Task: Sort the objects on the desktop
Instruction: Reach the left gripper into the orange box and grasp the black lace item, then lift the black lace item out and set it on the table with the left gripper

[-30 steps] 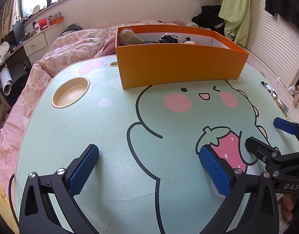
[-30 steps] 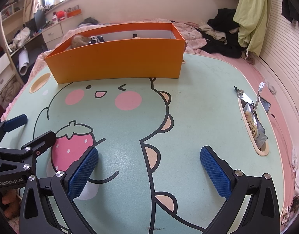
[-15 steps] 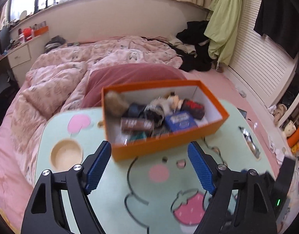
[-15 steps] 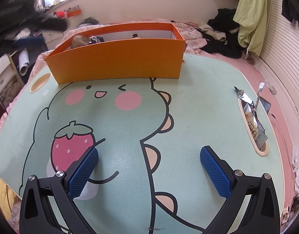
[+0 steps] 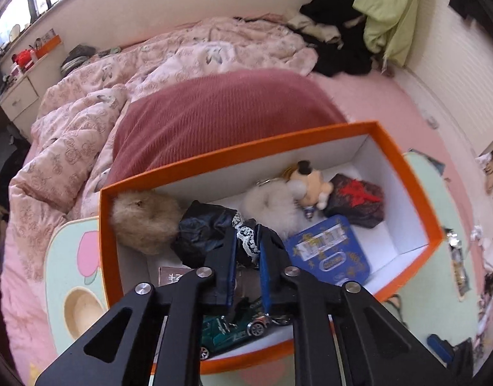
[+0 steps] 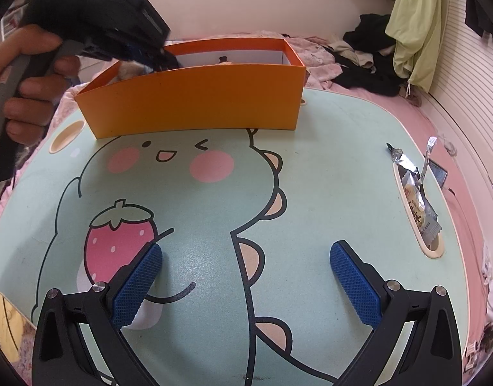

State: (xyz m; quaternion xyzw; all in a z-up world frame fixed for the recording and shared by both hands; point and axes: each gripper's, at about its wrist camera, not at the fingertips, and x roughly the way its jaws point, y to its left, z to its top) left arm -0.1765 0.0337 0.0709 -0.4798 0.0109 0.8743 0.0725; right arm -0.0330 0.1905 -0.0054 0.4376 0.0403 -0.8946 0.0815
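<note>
The left gripper (image 5: 246, 257) reached down into the orange box (image 5: 420, 193), its blue pads drawn close together and clamped on a black cloth item with white lace trim (image 5: 214, 231). That black bundle lay in the left half of the box, touching a tan fluffy pompom (image 5: 140, 222) in the far left corner. To the right of it sat a white fluffy pompom (image 5: 272, 206) with a small plush dog keychain (image 5: 310, 183) resting against it, then a dark pouch with a red mark (image 5: 359, 202) near the far right wall. A blue tin with gold print (image 5: 330, 251) lay flat just in front of the white pompom. Under the gripper, against the near wall, a green toy car (image 5: 233, 331) showed, and beside it a brown packet was partly hidden.

From the right wrist view, the box (image 6: 195, 103) stood at the far edge of the table (image 6: 326, 193), which bore a cartoon dinosaur and strawberry print. The person's left hand (image 6: 24, 96) held the left gripper's body over the box's left end. The right gripper (image 6: 246, 276) hung low over the near part of the table, its pads wide apart with nothing between them. A foil snack wrapper (image 6: 413, 193) lay in the slot at the table's right edge.
</note>
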